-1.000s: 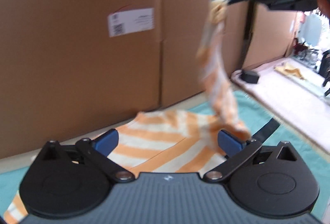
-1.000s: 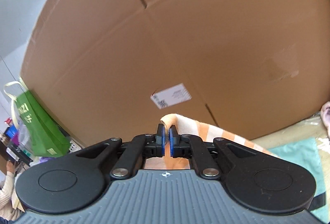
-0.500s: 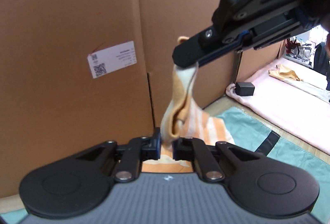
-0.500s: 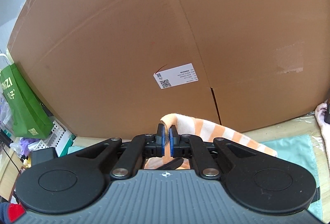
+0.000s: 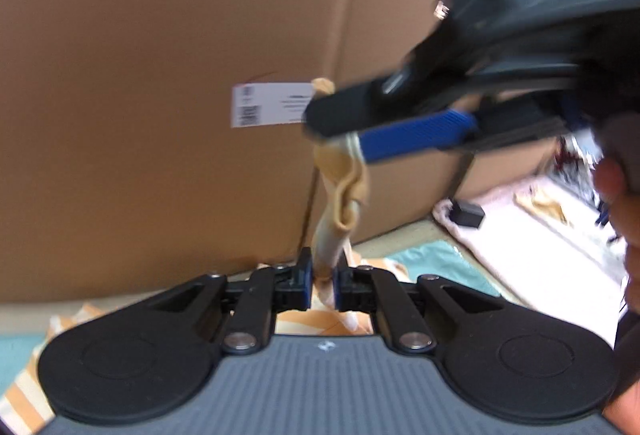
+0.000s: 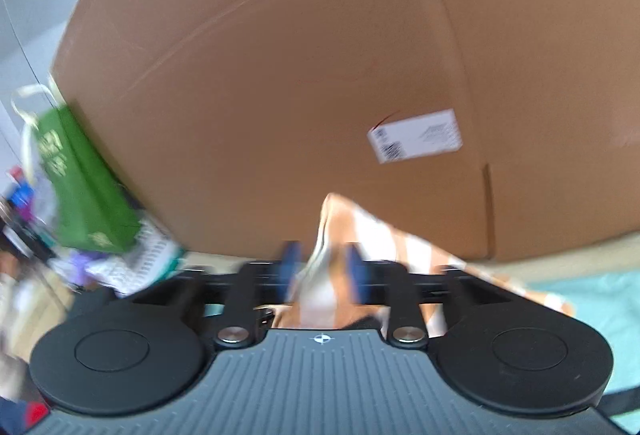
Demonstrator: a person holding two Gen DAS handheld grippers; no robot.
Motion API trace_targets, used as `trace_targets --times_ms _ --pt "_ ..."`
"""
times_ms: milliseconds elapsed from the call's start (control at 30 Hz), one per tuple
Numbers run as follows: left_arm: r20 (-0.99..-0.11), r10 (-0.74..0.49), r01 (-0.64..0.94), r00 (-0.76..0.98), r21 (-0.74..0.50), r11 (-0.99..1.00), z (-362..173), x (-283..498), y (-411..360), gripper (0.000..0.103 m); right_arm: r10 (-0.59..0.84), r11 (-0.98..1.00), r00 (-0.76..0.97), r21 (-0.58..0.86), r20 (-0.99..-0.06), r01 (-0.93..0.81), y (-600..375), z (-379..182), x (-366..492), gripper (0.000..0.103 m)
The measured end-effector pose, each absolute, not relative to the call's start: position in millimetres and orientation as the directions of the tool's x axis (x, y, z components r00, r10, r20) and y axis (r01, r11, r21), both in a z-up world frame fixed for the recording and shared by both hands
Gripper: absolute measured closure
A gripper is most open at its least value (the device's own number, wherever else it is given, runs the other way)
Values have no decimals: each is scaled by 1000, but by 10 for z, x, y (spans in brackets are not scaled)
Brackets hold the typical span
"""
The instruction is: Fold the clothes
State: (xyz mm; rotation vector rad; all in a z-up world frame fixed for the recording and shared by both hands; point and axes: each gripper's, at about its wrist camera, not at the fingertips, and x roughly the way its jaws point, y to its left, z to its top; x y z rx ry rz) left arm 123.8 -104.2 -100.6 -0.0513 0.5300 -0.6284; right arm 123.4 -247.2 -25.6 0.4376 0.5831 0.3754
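An orange-and-white striped garment hangs as a bunched strip between the two grippers, and its lower part lies on the teal mat. My left gripper is shut on the strip low down. My right gripper reaches in from the upper right, blurred, with one blue pad showing. In the right wrist view the right gripper has its jaws opening. The striped garment still stands between the pads, with gaps on both sides.
A large cardboard box with a white label fills the background. A green bag and clutter stand at the left. The teal mat covers the floor. A pink blanket with a small black box lies at right. A hand holds the right gripper.
My left gripper went from open to shut on the hanging strip and lifted a little. My right gripper's jaws, shut on the garment's top before, have now parted.
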Motion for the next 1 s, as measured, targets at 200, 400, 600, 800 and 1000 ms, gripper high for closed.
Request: trace_targets --times_ms 200,400,600,800,1000 --pt "-451 -515 452 729 -248 857 -1010 1322 -686 99 403 792 841 598 -362 -122 -2851 -312 912 38" --pt "-447 -480 416 754 -240 877 -996 1373 -419 99 131 981 692 195 -710 15 -2845 -937 193 38" --pt "-436 -510 422 742 -288 860 -977 1482 -192 99 -8 980 435 78 -900 181 -2898 -1842 -652 43" --pt "-406 -564 478 719 -300 826 -891 1556 -93 99 -64 949 395 66 -916 307 -2778 -2153 -1005 51" --pt "-393 -566 479 725 -303 824 -805 1564 -53 99 -96 934 428 68 -899 351 -2671 -2202 -1097 51"
